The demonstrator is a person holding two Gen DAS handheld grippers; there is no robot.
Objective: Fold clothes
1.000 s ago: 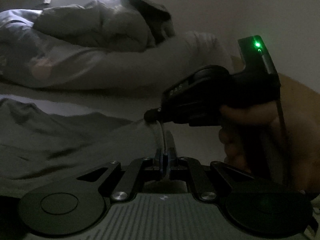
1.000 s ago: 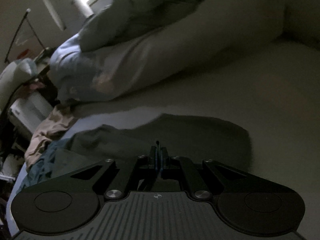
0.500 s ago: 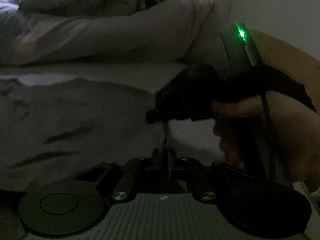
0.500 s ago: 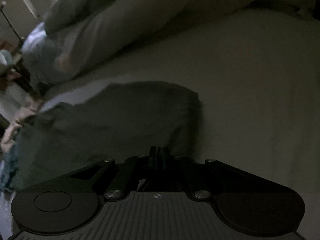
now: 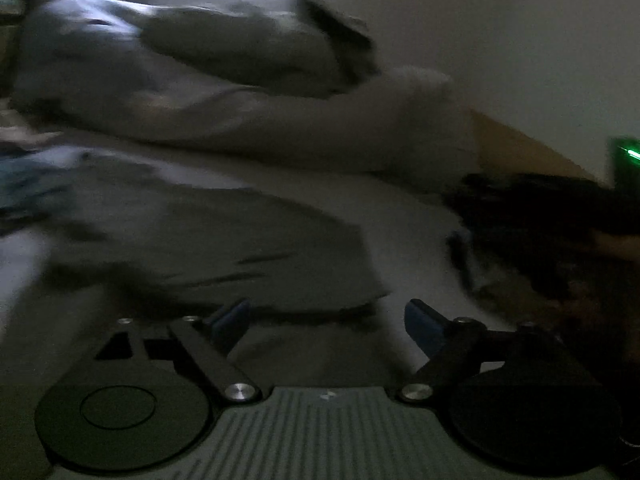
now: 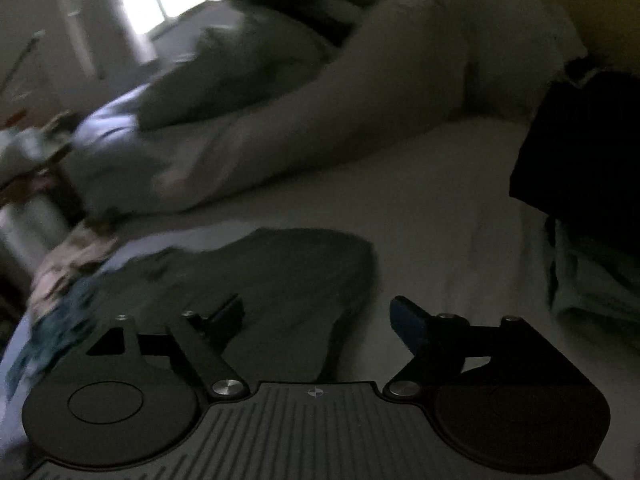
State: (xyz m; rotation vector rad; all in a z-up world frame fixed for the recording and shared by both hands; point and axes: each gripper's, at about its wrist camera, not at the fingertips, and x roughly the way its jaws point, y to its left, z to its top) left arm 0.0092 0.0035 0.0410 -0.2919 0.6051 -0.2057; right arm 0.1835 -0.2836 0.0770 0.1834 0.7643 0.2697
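A dark grey garment lies spread flat on the pale bed sheet. My left gripper hovers over its near edge. Its jaws are opening, and the blue pads stand wide apart with nothing pressed between them. In the right wrist view the same garment lies ahead and below. My right gripper is over its near right part, jaws opening, with nothing gripped. The right gripper and the hand holding it appear as a dark blur at the right of the left wrist view.
Bunched duvet and pillows lie across the far side of the bed. A loose heap of clothes sits at the left. At the right are a black item and pale folded fabric. A wooden headboard meets the wall.
Both grippers went from shut to wide open, releasing the garment's edge, and drew back and upward. The garment now lies flat, and the right gripper has shifted right in the left view.
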